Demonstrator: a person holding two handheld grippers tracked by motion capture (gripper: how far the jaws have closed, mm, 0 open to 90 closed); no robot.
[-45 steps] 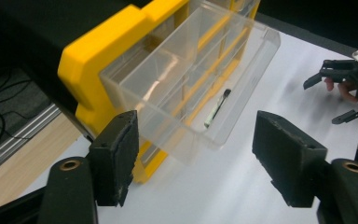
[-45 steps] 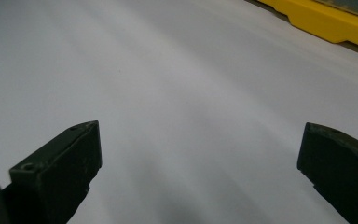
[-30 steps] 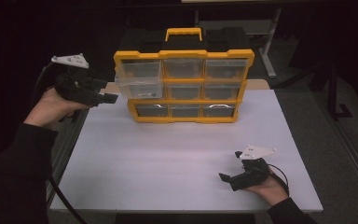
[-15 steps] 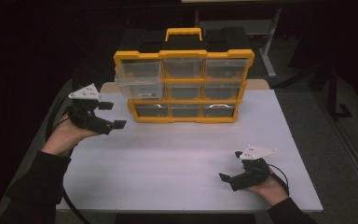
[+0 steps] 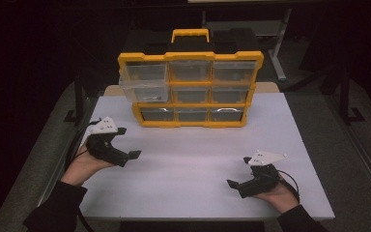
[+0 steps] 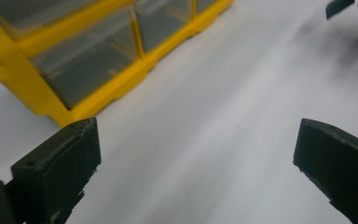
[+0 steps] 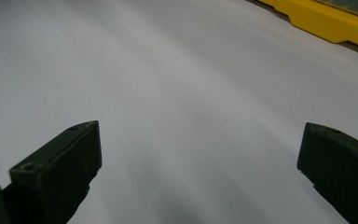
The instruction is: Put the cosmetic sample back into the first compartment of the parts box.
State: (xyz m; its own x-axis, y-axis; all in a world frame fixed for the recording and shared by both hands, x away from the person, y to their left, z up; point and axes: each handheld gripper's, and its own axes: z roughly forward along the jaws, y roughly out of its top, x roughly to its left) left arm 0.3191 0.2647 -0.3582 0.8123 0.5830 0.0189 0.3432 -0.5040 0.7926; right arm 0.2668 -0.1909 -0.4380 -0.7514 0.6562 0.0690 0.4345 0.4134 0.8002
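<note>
Drawer [image 5: 144, 89] of clear plastic, middle row at the left end of the yellow organiser [image 5: 191, 89], pulled partway out and sticking past the frame. It sits up and beyond my left gripper [image 5: 128, 143], well apart from it. That gripper hangs low over the white table [image 5: 183, 164], jaws just opened to full width, nothing between them; in the left gripper view the organiser's bottom row lies ahead. My right gripper [image 5: 237, 173] rests near the table's front edge, far from the drawer, jaws spread wide and empty.
</note>
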